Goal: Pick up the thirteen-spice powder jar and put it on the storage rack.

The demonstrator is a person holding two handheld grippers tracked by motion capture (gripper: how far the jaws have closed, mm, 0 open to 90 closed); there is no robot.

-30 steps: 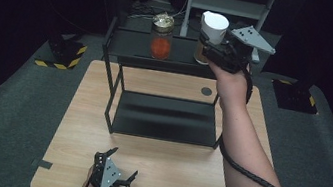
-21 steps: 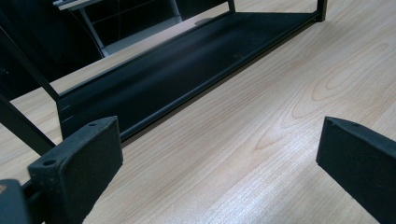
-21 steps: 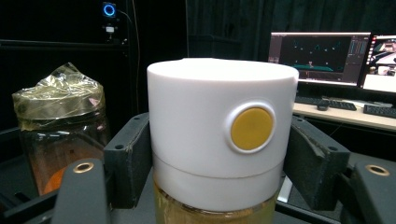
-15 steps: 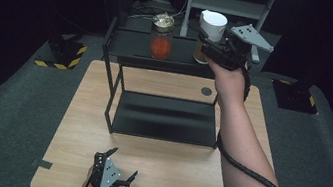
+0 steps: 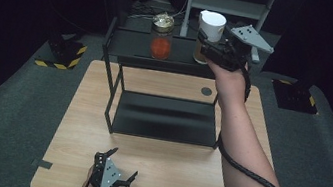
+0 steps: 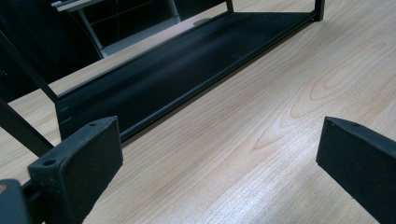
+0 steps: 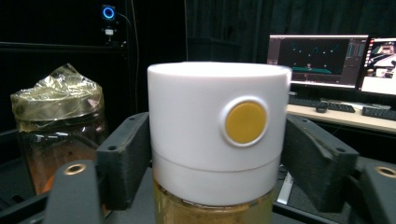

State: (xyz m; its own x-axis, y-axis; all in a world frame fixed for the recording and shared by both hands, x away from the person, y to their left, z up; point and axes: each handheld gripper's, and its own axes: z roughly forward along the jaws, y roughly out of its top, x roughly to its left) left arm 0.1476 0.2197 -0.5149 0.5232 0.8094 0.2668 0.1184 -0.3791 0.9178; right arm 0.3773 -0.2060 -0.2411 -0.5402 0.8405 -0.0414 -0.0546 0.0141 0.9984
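Two jars stand on the top shelf of the black rack (image 5: 126, 46): your white-capped jar (image 5: 209, 35) at the right end and a foil-covered jar (image 5: 161, 37) to its left. Your right gripper (image 5: 207, 49) flanks the white cap, its jaws just opened, a sliver of gap on each side. The right gripper view adds a yellow dot on the cap and amber contents. Your left gripper (image 5: 123, 180) rests near the table's (image 5: 181, 177) front edge, jaws spread, empty.
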